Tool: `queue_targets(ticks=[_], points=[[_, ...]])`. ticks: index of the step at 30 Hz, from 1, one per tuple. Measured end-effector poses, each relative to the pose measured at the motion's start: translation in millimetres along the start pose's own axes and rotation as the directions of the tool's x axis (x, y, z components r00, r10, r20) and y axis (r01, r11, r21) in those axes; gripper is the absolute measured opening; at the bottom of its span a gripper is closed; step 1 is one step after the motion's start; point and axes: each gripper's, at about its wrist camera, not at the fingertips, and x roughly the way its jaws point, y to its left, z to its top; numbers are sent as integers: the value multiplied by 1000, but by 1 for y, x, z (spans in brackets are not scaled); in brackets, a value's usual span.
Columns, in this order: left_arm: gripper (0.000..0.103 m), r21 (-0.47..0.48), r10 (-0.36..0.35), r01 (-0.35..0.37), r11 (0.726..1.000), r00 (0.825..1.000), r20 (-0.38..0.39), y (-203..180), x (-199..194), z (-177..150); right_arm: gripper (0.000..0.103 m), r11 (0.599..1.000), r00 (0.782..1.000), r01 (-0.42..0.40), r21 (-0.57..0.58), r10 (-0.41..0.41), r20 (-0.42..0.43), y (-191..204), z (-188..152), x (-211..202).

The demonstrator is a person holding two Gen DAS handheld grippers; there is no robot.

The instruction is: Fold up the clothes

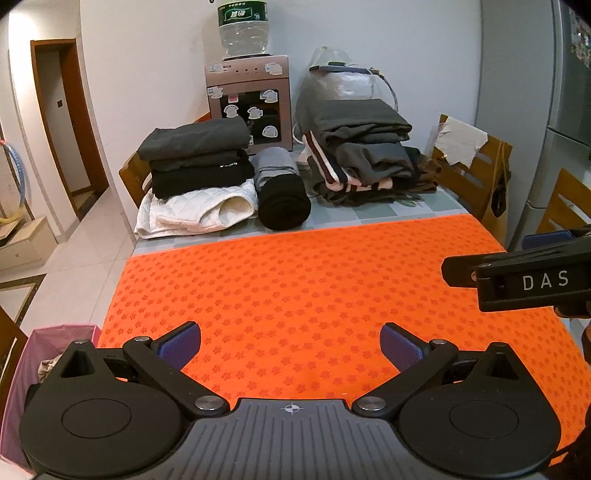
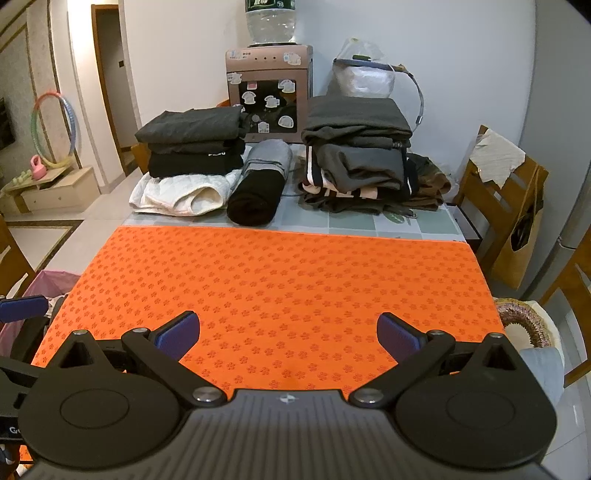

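The green-tiled worktop point(image 2: 424, 225) carries a flower-patterned orange mat point(image 2: 273, 280), two stacks of folded clothes point(image 2: 192, 147) point(image 2: 358, 155), a rolled black garment point(image 2: 255, 199) and a pink water dispenser point(image 2: 269, 85).

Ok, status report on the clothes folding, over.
Left claw open, empty. Right claw open, empty. Orange mat bare; folded clothes stacks and rolled black garment at far edge. Nothing in the way.

My right claw point(image 1: 532, 280) carries white letters "DAS" on its black side. The water bottle's green label point(image 1: 242, 13) has print I cannot read.
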Motion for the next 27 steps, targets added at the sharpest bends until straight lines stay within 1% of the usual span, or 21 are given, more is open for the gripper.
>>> queue_targets(ticks=[10, 27], points=[[103, 5, -6, 6, 1000, 1000, -1, 1, -2, 0, 103, 1000, 1000, 2, 2, -2, 2, 0, 0, -6], [103, 17, -13, 13, 1000, 1000, -8, -1, 3, -4, 103, 1000, 1000, 11, 16, -11, -10, -3, 0, -4]])
